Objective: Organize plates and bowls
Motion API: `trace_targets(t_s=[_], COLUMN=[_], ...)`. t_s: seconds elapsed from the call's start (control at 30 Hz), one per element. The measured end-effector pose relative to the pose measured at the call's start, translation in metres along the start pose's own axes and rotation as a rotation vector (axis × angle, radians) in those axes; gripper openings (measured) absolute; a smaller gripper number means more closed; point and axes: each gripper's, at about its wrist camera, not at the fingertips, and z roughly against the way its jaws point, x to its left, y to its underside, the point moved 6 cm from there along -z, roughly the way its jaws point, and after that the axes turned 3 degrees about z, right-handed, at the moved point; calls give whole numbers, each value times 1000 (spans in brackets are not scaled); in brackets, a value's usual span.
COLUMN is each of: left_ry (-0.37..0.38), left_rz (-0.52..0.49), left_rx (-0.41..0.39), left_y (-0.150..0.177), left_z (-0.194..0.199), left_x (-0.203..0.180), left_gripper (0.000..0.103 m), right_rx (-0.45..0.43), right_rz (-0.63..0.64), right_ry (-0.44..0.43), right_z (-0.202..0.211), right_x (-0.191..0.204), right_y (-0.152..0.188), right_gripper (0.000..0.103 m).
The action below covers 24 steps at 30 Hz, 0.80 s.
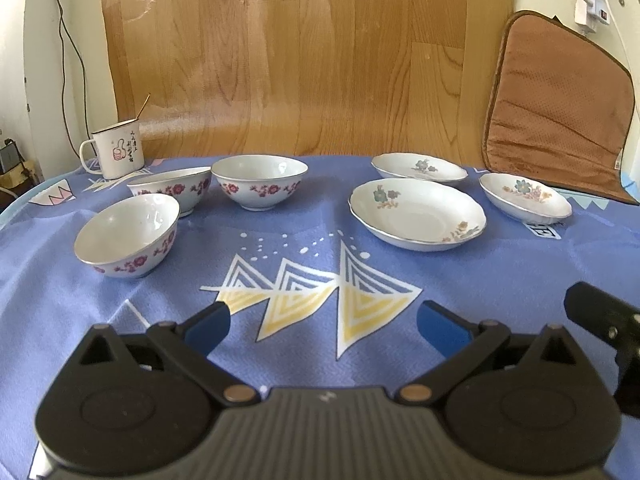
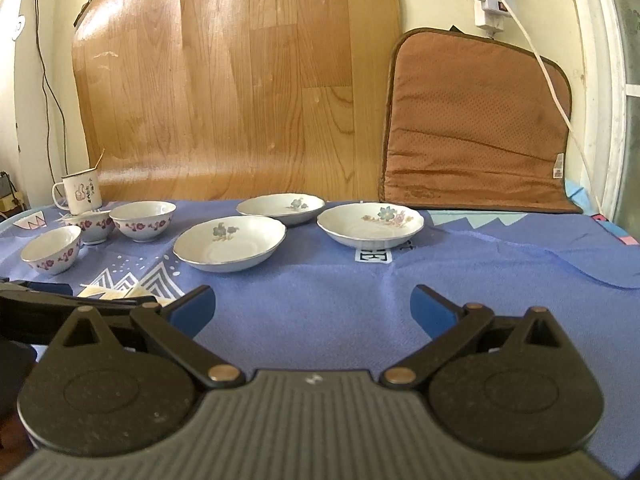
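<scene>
Waiting to start | left gripper (image 1: 322, 322) and right gripper (image 2: 313, 306): jaws wide apart, holding nothing, low over the blue tablecloth (image 2: 460, 272) | three bowls (image 1: 127, 236) sit left, three plates (image 1: 418, 214) sit right, all apart | nothing stacked yet, all stacking left

A blue patterned cloth (image 1: 320, 264) covers the bench. At its far left corner stands a white enamel mug (image 1: 116, 154) with a thin stick in it. A wood-grain vinyl sheet (image 1: 288, 60) leans against the wall behind, with a brown padded cushion (image 2: 476, 128) propped upright to its right below a white power strip (image 2: 494, 4).
</scene>
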Motion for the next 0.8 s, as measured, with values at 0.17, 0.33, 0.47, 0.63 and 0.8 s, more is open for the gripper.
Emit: trace_targets(t_s=[0.17,0.33,0.47,0.63,0.8], left_ry=[0,2,5,18,52], left_rz=[6,7,5,-3,-31], left_rx=[1,3,2,-13,-60], left_y=[0,0,0,0,1], left_z=[0,-1,-1,1,9], left_x=[1,1,0,-3,-11], left_gripper=[103,103,103,103,103], right_rx=[-8,-18,-29,-49,-62], right_rz=[-21,-30,-41,-72,-92], right_ry=[-3,-7,-7,-16,-15], right_z=[1,3,3,5,6], right_x=[-2,-2,-4,-7,-9], right_y=[-1,-1,-1,-2,-3], right_gripper=[103,103,103,103,103])
